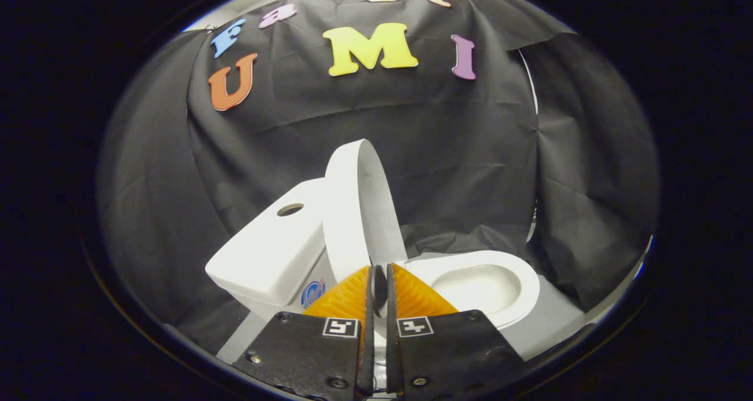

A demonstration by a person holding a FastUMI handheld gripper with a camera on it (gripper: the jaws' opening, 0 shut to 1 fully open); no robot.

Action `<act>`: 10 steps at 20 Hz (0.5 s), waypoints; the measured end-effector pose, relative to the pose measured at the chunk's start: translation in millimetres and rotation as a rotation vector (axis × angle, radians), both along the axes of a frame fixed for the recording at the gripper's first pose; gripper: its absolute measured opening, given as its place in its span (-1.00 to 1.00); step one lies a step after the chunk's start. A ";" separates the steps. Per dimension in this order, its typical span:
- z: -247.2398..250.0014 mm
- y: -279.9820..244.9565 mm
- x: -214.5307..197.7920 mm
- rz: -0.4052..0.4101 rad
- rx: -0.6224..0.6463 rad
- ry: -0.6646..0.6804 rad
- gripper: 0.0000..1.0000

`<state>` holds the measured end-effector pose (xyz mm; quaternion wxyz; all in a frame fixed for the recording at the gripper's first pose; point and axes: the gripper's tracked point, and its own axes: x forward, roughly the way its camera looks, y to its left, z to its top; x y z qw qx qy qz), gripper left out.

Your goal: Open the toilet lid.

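Lid (353,213) raised upright, just beyond the gripper (378,286), leaning against the tank (270,254) at left. Fingers nearly closed with only a thin gap, gripping nothing. Bowl (479,283) open at right.

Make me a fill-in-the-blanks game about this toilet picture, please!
1. The toilet lid is standing ____, leaning toward the tank.
2. The gripper has its jaws nearly closed, pinching the bottom edge of the ____.
3. The white tank has a round ____ in its top.
4. The toilet bowl lies ____ the jaws, uncovered.

Missing words: up; lid; hole; beyond
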<state>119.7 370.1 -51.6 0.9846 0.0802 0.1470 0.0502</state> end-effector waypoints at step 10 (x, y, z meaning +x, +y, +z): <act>-2.8 38.6 -2.5 0.033 -0.142 0.002 -0.74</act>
